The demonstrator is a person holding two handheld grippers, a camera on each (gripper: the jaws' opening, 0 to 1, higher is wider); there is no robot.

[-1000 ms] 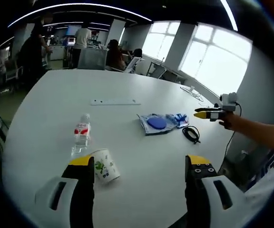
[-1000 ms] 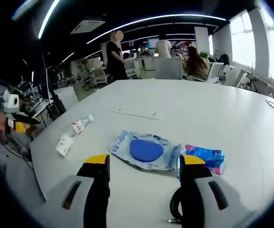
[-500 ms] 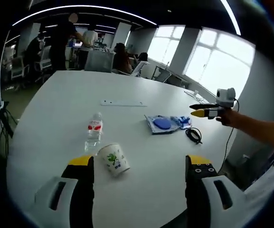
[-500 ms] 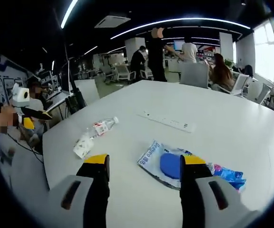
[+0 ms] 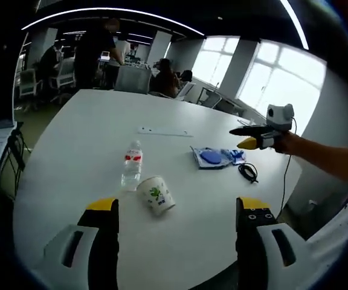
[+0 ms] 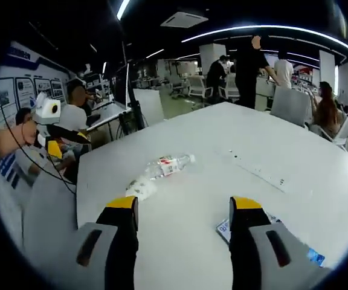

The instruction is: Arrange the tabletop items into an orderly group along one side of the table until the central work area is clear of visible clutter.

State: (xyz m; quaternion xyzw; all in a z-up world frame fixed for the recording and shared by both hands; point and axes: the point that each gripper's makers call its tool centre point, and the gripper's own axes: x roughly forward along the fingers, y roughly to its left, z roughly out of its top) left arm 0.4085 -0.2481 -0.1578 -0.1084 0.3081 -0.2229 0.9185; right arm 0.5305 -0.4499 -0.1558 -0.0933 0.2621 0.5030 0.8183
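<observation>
A clear water bottle [image 5: 132,172] with a red label lies on the white round table [image 5: 71,151]. A paper cup [image 5: 157,194] with a green print lies on its side just beside the bottle. Further right are a blue packet [image 5: 210,157], a blue wrapper [image 5: 237,156] and a coiled black cable [image 5: 248,173]. My left gripper [image 5: 177,208] is open above the near table edge, short of the cup. My right gripper [image 5: 255,136] hovers above the packet. In the right gripper view it [image 6: 185,205] is open over bare table, with the bottle [image 6: 168,164] and cup [image 6: 139,187] ahead and the packet's corner [image 6: 221,228] beside its right jaw.
A long white strip [image 5: 164,132] lies flat past the bottle, also seen as the strip [image 6: 258,172] in the right gripper view. Chairs and several people stand beyond the table's far edge [image 5: 132,78]. The left gripper [image 6: 56,136] shows off the table's left side.
Both cameras have pulled back and swung left. In the right gripper view the bottle and cup have come toward the middle and the packet has slid behind the right jaw. Both grippers stay open.
</observation>
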